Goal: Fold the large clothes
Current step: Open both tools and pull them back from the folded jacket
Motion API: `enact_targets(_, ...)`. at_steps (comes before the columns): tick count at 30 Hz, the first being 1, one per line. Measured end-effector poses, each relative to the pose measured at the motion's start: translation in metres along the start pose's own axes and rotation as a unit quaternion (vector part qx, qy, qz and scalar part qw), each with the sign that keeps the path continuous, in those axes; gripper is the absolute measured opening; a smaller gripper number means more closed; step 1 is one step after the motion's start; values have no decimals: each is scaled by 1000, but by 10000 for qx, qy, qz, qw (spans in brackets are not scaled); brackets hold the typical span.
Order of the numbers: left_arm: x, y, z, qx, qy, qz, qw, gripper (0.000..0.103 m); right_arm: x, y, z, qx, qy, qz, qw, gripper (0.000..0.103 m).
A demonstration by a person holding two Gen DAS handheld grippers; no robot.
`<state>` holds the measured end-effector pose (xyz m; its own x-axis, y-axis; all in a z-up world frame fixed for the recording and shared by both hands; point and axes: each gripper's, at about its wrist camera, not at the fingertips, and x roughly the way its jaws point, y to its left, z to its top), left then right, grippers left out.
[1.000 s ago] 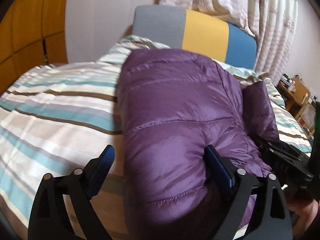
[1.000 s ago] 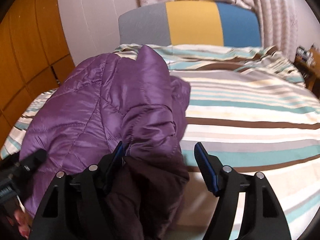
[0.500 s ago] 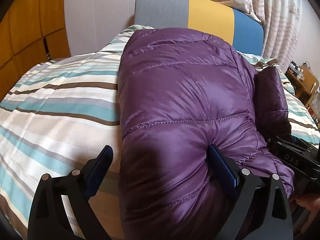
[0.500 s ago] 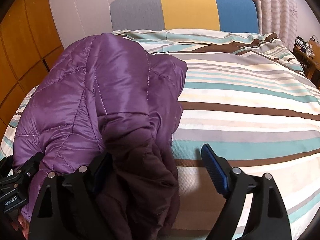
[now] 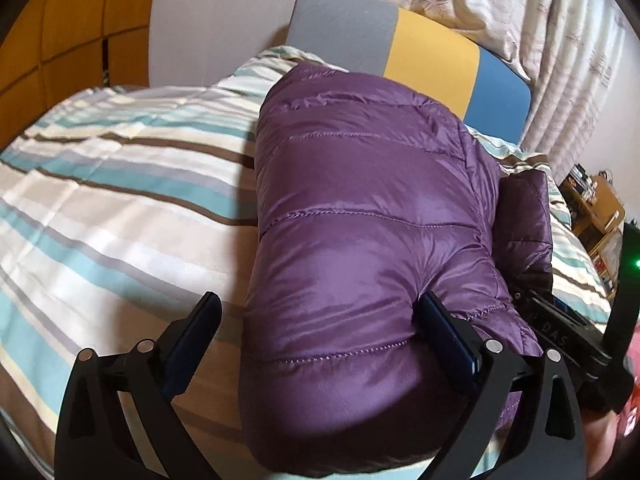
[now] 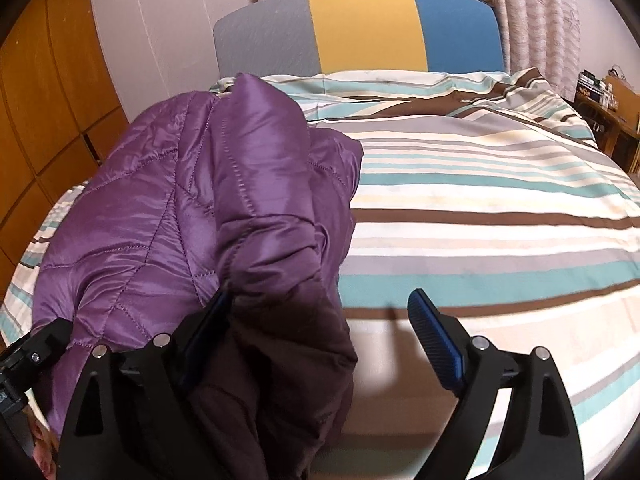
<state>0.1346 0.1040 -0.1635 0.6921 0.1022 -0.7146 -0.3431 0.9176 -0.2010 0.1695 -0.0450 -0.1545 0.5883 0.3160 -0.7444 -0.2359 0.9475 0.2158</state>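
Purple jacket (image 5: pixel 360 264) lies folded on the striped bed (image 5: pixel 120 208). Left gripper (image 5: pixel 320 328) and right gripper (image 6: pixel 320 320) stand wide; the right's jaws have just been opening, releasing. Next: withdraw, then tidy the fold.

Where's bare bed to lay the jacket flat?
Free: the striped bedspread from the jacket across to the side table, up to the headboard. A narrower strip borders the wardrobe. The grippers' end is crowded.
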Motion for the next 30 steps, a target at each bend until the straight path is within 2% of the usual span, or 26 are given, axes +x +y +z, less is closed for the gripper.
enact_targets(8, -17, -6, -9, 527, -392, 235, 9976, 98, -38, -13, -20, 204, -196, -98, 9996, 94)
enact_targets(10, -12, -6, -12, 642, -380, 322, 9967, 100, -42, -18, -27, 283, -186, -163, 9993, 95)
enact_targets(12, 0, -9, -13, 792, -187, 416, 9958, 100, -37, -16, -31, 123, -82, -350, 9993, 95)
enact_targets(16, 9, -12, -13, 995, -123, 610, 9931, 100, -26, -14, -32, 192, 122, -363, 9991, 97)
enact_targets(20, -1, -4, -12, 602, -63, 395, 9974, 100, -43, -17, -35, 340, 15, -260, 9991, 98)
enact_targets(23, -17, -1, -18, 480, -178, 353, 9981, 100, -64, -17, -40, 512, -38, -118, 9986, 99)
enact_targets(26, -37, -10, -26, 816, -383, 468, 9948, 100, -85, -14, -44, 466, -64, -41, 9989, 100)
enact_targets(30, -62, -28, -42, 1477, -680, 798, 9835, 100, -110, -5, -53, 291, -17, 63, 9996, 101)
